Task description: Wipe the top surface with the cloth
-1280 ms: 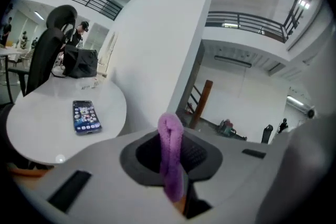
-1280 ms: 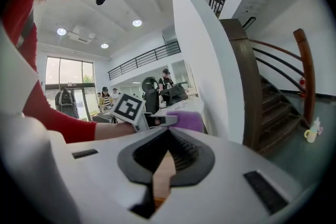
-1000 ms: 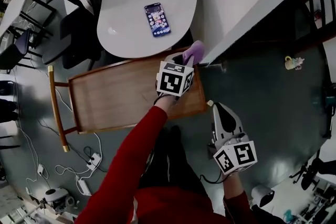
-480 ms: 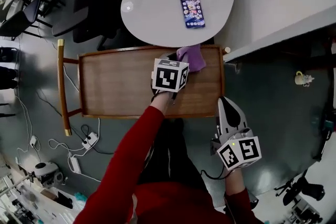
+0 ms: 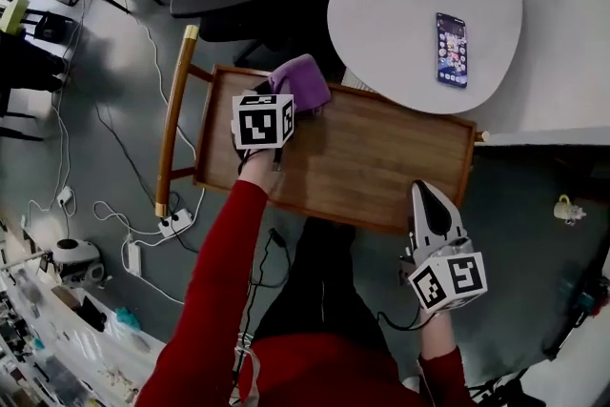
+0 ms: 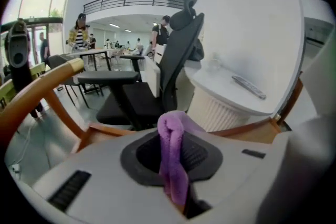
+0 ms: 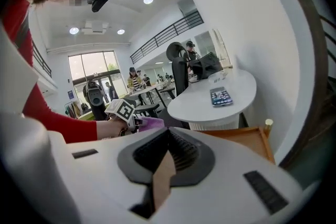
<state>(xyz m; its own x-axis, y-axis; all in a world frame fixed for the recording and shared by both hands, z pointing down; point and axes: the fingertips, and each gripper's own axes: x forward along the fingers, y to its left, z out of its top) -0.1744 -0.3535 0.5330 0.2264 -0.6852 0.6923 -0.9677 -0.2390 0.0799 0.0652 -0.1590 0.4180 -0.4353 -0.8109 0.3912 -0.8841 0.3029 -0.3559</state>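
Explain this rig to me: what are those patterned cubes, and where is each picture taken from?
No robot: a person holds a two-jaw gripper in each hand; the patterned cubes are part of them. One picture comes from a head camera, the others from cameras on each gripper. The left gripper is shut on a purple cloth at the far left corner of the wooden top. The right gripper is shut, empty, by its near right corner. A phone lies on the white table.
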